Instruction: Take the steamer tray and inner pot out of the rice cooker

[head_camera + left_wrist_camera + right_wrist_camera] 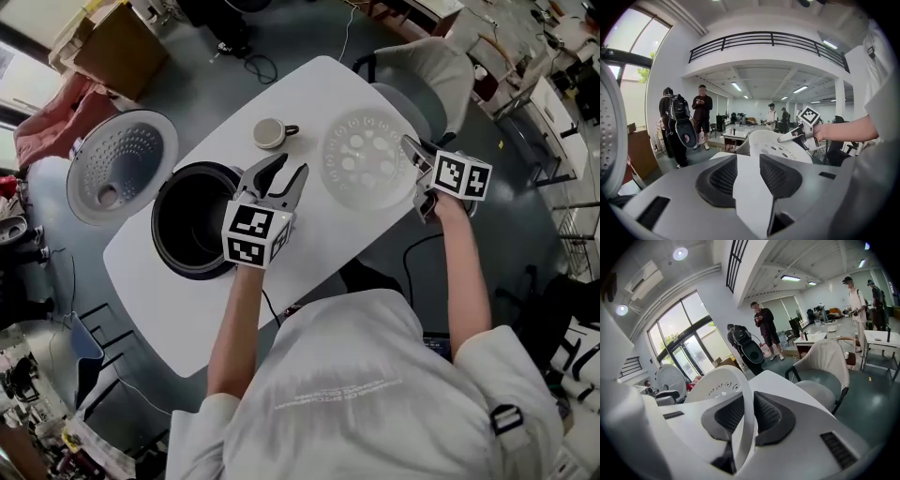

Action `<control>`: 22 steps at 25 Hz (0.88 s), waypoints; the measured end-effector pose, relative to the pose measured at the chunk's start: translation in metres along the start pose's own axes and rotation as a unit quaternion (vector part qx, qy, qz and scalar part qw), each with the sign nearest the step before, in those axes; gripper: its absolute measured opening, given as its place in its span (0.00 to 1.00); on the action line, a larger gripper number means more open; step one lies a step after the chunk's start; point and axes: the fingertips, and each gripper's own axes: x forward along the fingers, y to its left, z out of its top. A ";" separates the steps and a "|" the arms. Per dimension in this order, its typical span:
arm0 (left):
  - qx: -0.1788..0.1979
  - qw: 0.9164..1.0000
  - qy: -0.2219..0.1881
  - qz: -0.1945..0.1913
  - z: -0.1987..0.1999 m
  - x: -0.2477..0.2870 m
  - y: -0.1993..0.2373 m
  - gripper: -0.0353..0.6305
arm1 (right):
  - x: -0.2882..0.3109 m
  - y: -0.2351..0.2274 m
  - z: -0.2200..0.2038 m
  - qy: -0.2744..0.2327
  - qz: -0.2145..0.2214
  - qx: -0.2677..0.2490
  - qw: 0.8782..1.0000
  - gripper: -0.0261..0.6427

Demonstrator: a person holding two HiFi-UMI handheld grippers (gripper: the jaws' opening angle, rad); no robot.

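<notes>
Grippers differ here. The right gripper point(746, 408) is clamped on the thin rim of the white steamer tray point(717, 383), with its ribbed pads pressing the rim from both sides. The left gripper point(749, 173) is spread wide with nothing between its jaws, only bare table point(754, 206) beyond them.

From the head view, the right gripper point(412, 150) holds the steamer tray point(361, 159) at its right edge, over the far right part of the white table point(187, 309). The left gripper point(289, 167) hangs beside the tray's left edge, apart from it, just right of the rice cooker point(161, 239). The inner pot point(192, 220) sits dark inside the cooker, whose perforated lid point(117, 169) stands open to the left. A small cup point(270, 133) rests beyond the left gripper's tips.

Only the left gripper view shows the tray point(773, 143) tilted, with the other gripper point(799, 133) on its rim. Both gripper views show bystanders point(686, 124) across the hall. The right gripper view adds a grey chair point(825, 364) past the table's end.
</notes>
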 end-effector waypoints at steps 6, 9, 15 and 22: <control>-0.018 1.000 0.022 -0.003 -0.009 0.043 -0.009 0.30 | 0.022 -0.039 -0.006 0.014 -0.008 0.030 0.999 0.15; -0.025 0.999 0.033 0.001 -0.011 0.064 -0.011 0.30 | 0.041 -0.060 -0.009 0.033 -0.008 0.043 0.998 0.15; -0.056 0.996 0.063 0.034 -0.034 0.086 0.002 0.30 | 0.081 -0.098 -0.021 0.071 -0.018 0.055 0.996 0.15; -0.073 0.992 0.081 0.061 -0.042 0.095 0.024 0.30 | 0.129 -0.115 -0.027 0.105 -0.014 0.062 0.992 0.15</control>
